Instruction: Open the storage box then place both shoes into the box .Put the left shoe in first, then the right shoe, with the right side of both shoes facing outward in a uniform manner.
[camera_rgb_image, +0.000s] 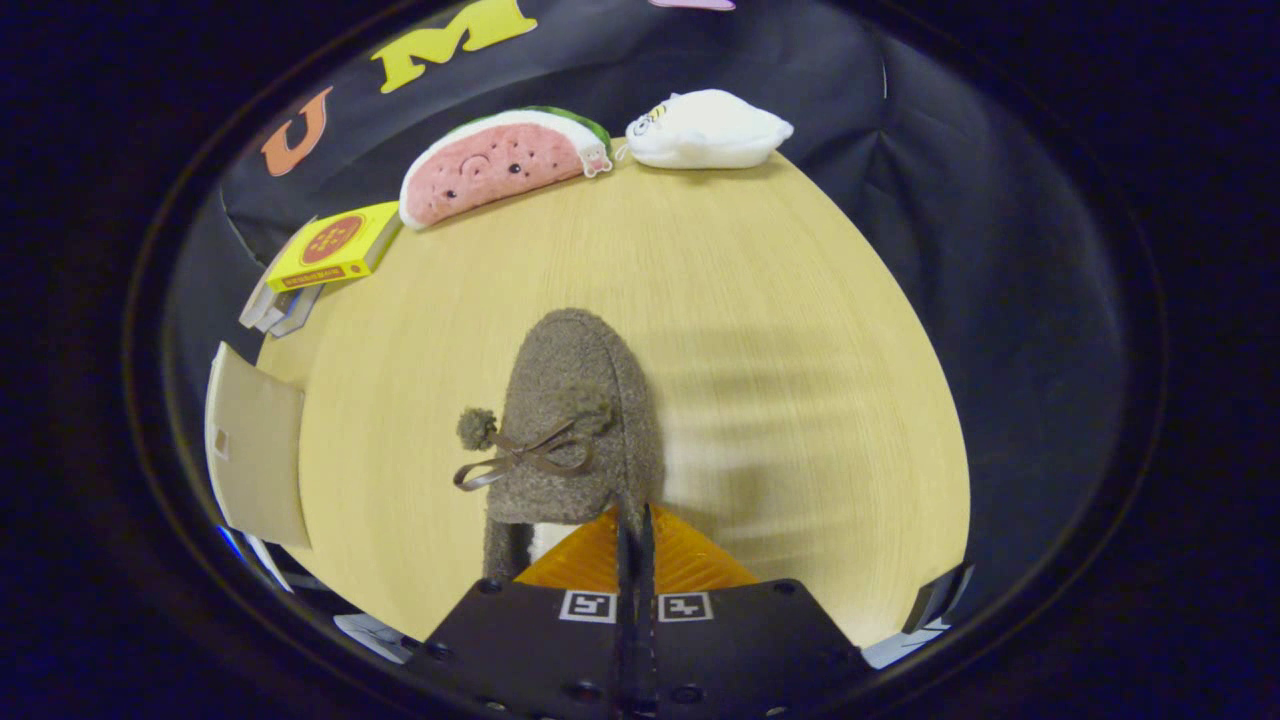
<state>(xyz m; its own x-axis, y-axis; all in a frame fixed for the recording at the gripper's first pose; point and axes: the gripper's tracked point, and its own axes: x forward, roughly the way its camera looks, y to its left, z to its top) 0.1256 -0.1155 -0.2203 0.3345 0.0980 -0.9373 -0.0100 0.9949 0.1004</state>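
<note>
A fuzzy brown shoe (575, 420), trimmed with a ribbon bow and pom-poms, is seen at centre frame, its collar clamped between the orange gripper (633, 530) fingers, closed tightly together. Its long axis runs away from the fingers, rounded toe pointed toward the plush watermelon slice (495, 160). Bare wood-grain table (800, 330) is left open at right.

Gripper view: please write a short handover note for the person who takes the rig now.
Gripper: fingers closed together on the rim of the brown fuzzy shoe, which sits just ahead on the wooden table, toe pointing away.
Beige panel to the left of the shoe may be the storage box; I cannot tell if it is open.
Done: one shoe gripped. Which shoe it is, I cannot tell.
Left: place both shoes in the box, right sides outward.
</note>
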